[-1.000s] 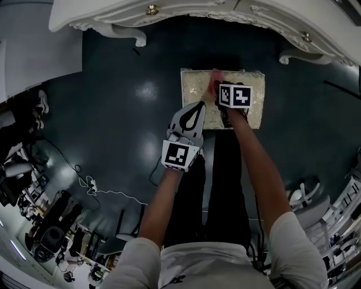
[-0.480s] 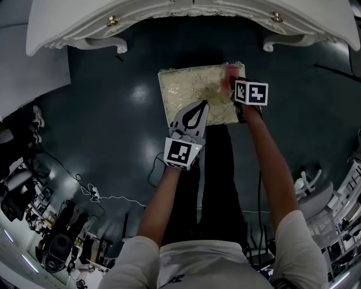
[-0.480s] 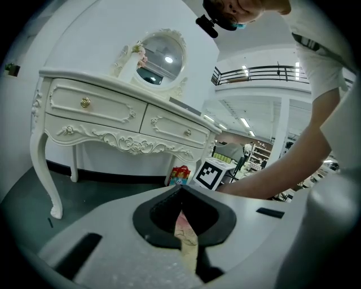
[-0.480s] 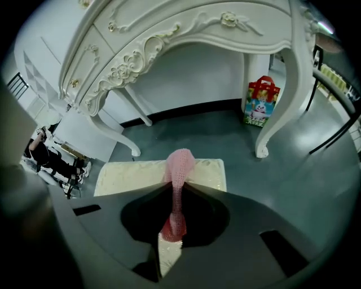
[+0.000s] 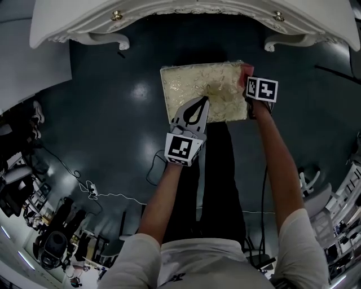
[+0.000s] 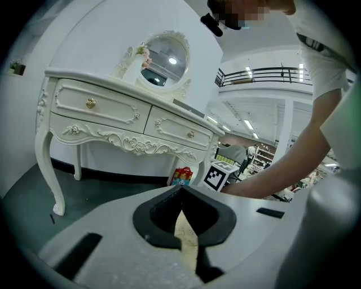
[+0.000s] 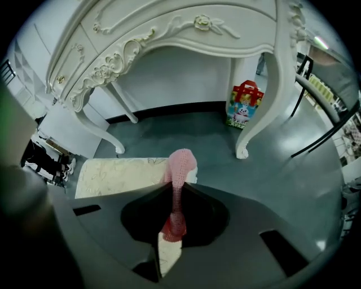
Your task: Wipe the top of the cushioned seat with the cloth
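The cushioned seat (image 5: 192, 83) is a cream, patterned square stool on the dark floor below the white dressing table; it also shows in the right gripper view (image 7: 121, 174). My right gripper (image 7: 175, 189) is shut on a pink mesh cloth (image 7: 179, 169) and sits at the seat's right edge, where the cloth (image 5: 246, 71) peeks out beside the marker cube. My left gripper (image 5: 198, 103) hovers over the seat's front edge with its jaws together and nothing between them; in its own view (image 6: 180, 195) a strip of cushion shows below the tips.
A white ornate dressing table (image 5: 169, 14) stands just beyond the seat, its curved legs (image 7: 265, 107) close by. A red gift bag (image 7: 244, 107) sits by one leg. Cables (image 5: 101, 189) and equipment clutter the floor at lower left.
My right gripper has swept the pink cloth rightward across the seat, from its upper middle to its right edge. The left gripper has stayed over the front edge.
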Available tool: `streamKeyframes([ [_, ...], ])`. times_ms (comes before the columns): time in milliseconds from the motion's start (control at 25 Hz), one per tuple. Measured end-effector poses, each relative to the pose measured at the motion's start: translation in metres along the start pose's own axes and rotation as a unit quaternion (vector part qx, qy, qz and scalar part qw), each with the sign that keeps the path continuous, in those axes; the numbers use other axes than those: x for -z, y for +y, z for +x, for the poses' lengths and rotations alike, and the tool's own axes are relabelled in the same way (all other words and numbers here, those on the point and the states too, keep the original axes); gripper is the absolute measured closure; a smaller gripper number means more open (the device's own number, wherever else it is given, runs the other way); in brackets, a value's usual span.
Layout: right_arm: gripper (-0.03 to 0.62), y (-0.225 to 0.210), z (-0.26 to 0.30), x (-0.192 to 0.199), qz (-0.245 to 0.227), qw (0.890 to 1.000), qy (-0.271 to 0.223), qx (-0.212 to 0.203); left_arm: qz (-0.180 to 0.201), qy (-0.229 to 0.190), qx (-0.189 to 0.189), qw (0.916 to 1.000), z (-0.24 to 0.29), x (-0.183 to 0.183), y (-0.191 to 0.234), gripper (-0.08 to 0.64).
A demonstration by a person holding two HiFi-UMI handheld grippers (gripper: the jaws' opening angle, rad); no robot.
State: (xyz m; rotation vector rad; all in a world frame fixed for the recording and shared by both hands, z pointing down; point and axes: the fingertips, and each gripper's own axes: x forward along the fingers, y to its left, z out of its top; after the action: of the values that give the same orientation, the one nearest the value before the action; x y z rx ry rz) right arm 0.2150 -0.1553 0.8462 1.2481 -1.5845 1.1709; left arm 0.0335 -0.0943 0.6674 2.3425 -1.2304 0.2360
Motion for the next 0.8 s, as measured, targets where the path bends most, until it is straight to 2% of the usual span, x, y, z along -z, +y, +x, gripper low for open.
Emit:
streamKeyframes([
  [160, 0.558, 0.033, -0.011, -0.002, -0.012, 1.000, -0.012, -0.023, -0.004, -0.010, -0.018, 0.9998, -0.021, -0.005, 0.013, 0.546],
  [320, 0.558, 0.108, -0.016, 0.007, -0.024, 0.996, -0.023, -0.083, -0.019, -0.019, -0.053, 0.9983, -0.054, -0.006, 0.041, 0.546],
  [560, 0.558, 0.234, 0.000, 0.022, -0.041, 0.984, -0.018, -0.174, -0.019, -0.013, -0.091, 0.9955, -0.101, -0.001, 0.086, 0.546],
  [680, 0.558, 0.284, 0.014, 0.028, -0.050, 0.978, -0.008, -0.203, -0.021, -0.009, -0.106, 0.9940, -0.120, 0.004, 0.101, 0.546],
  [800, 0.558, 0.315, 0.030, 0.032, -0.059, 0.975, 0.004, -0.215, -0.023, -0.007, -0.113, 0.9933, -0.128, 0.008, 0.109, 0.546],
])
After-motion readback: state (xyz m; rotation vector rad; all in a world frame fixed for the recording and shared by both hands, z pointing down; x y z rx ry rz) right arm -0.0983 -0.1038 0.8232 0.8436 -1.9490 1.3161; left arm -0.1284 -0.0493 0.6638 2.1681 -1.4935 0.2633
